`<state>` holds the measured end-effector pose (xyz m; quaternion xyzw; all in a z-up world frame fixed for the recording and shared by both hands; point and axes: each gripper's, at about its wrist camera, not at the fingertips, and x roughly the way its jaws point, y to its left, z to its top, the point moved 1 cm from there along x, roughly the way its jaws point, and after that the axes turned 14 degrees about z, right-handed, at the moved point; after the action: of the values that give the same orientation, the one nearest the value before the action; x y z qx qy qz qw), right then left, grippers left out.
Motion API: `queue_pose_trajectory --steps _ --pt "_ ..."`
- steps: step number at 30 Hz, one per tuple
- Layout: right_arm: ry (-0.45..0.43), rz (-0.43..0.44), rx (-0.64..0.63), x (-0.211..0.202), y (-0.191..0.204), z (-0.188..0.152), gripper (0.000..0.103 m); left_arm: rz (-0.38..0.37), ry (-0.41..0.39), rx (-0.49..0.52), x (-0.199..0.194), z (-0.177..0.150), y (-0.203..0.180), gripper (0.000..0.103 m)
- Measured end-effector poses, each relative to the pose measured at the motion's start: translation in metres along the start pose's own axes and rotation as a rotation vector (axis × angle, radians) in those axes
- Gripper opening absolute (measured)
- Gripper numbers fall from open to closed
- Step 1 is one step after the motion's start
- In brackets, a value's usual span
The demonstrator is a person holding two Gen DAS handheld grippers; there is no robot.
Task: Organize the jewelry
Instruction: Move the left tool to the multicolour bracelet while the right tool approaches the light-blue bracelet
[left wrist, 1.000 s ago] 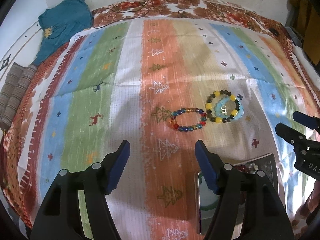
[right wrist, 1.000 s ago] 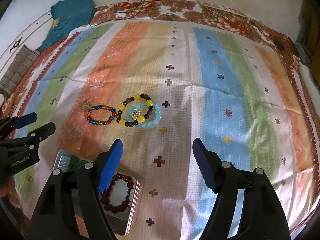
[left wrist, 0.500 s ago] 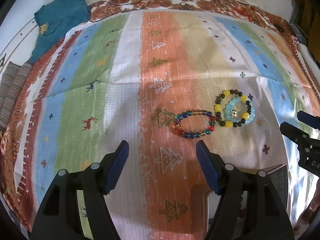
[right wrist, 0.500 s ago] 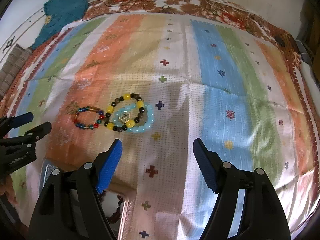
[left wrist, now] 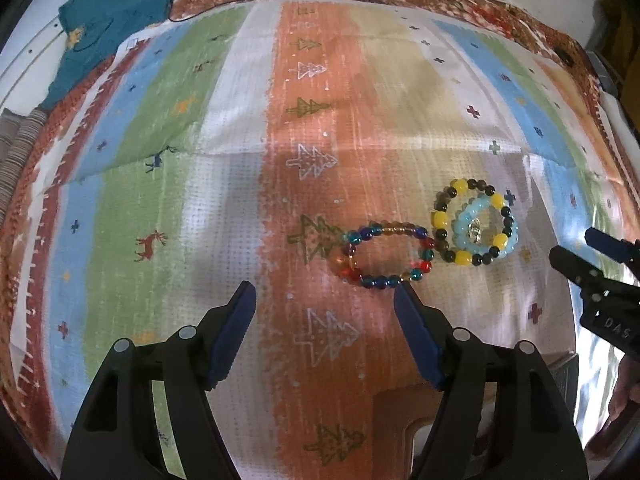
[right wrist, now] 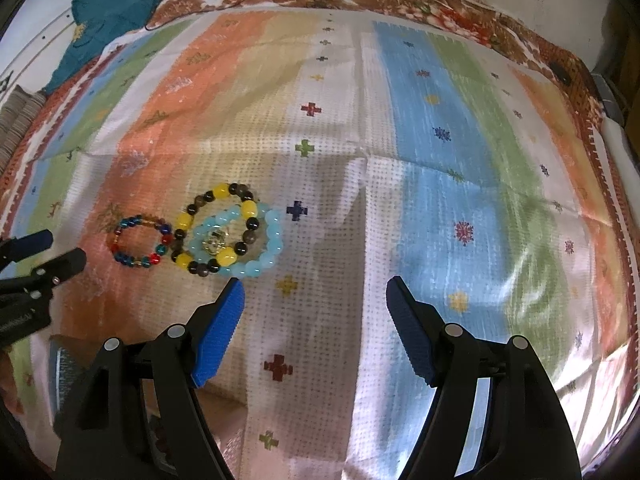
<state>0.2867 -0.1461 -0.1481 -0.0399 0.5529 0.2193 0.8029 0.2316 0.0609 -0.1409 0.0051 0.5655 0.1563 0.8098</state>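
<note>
While hovering over the striped cloth (left wrist: 224,184), left gripper (left wrist: 324,334) spread wide and empty, lined up just short of the multicoloured bracelet (left wrist: 386,254), probably for a clean pinch. Right gripper (right wrist: 314,330) equally wide, near the yellow-and-dark bracelet (right wrist: 216,232) overlapping the pale blue bracelet (right wrist: 256,248). Glossy round beads, loose loops, woven fabric beneath.

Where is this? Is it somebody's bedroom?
Probably a bed at home: a striped blanket covers a wide soft surface, a teal shirt lies at its far edge, and bead bracelets sit on it.
</note>
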Motion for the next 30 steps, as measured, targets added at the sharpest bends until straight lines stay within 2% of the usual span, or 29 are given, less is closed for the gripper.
queue_pose_trajectory --steps 4,30 --pt "0.007 0.026 0.035 0.007 -0.005 0.004 0.073 -0.002 0.008 -0.003 0.006 0.003 -0.001 0.072" --pt "0.037 -0.008 0.047 0.047 -0.009 0.024 0.073 0.003 0.058 0.011 0.050 0.018 -0.005 0.072"
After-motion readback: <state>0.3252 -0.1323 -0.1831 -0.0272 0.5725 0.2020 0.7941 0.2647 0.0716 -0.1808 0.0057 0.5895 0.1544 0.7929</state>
